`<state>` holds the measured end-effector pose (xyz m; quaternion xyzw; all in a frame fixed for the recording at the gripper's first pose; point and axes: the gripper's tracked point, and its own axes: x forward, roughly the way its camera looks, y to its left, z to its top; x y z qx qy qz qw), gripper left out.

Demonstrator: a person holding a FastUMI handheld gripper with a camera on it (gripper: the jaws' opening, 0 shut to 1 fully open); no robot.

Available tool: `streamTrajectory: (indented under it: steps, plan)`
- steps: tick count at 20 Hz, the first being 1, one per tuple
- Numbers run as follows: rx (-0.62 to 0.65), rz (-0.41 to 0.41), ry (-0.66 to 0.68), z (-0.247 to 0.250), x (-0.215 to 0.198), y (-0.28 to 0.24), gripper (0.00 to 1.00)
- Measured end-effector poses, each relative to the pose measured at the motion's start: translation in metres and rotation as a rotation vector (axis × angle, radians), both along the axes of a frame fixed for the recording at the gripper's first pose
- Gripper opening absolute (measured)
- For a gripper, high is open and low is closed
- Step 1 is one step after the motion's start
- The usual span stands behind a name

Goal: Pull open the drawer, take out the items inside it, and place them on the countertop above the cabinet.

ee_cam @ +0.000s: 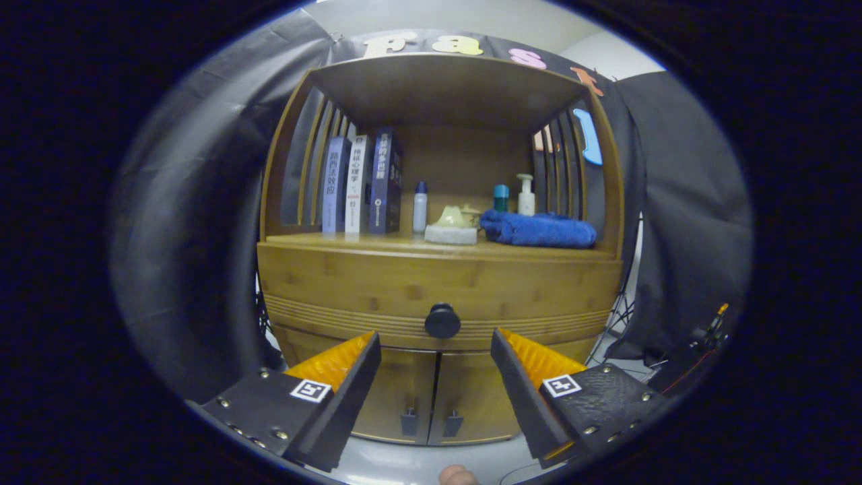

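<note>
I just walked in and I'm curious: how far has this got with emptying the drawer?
Barely begun. Nothing looks done: the drawer is shut. In hand: the gripper is open and empty, its fingers spread just below the black knob, short of it. Left: pull the drawer open, lift out whatever is inside, and set it on the countertop beside the blue towel.

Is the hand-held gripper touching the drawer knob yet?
Apart. The gripper view shows the hand-held gripper open, its fingers spread to either side of the black drawer knob, which sits farther ahead with wood visible between them.
</note>
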<state>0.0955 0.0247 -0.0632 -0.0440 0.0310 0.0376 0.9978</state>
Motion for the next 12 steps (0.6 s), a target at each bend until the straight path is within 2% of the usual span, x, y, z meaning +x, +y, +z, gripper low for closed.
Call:
streamTrajectory:
  steps: [6,9,12]
  plan:
    - [0.14,-0.033,0.017,0.096,-0.048,-0.021,0.99]
    - [0.224,-0.032,0.015,0.132,-0.071,-0.027,0.99]
    - [0.232,-0.028,-0.004,0.149,-0.091,-0.033,0.99]
